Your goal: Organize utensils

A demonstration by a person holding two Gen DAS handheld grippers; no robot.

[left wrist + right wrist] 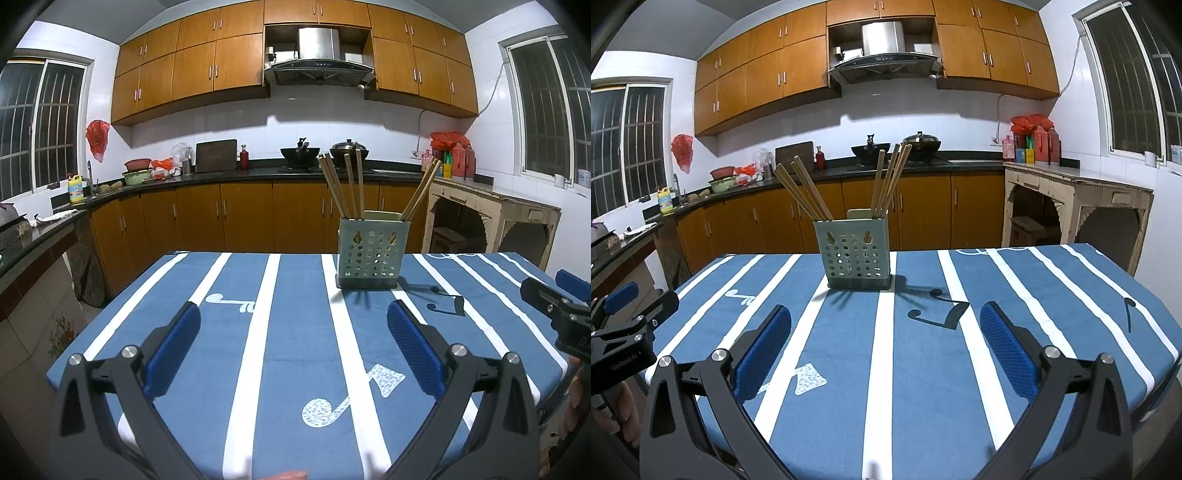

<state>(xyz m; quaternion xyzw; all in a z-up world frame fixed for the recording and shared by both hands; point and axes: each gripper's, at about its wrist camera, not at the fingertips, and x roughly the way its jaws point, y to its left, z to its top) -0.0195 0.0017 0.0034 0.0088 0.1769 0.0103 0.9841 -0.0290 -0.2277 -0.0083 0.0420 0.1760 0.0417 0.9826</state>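
**Chopsticks standing in holder; both grippers idle**

We find the chopsticks (886,184) standing upright and splayed in the perforated holder (855,254), which sits toward the far side of the striped tabletop (923,369). We see no loose utensils on the cloth. Our left gripper (293,350) and right gripper (886,350) hover near the front edge, jaws spread wide, holding nothing. We judge the holder light and top-heavy: a careless reach could clip the leaning sticks and tip it.
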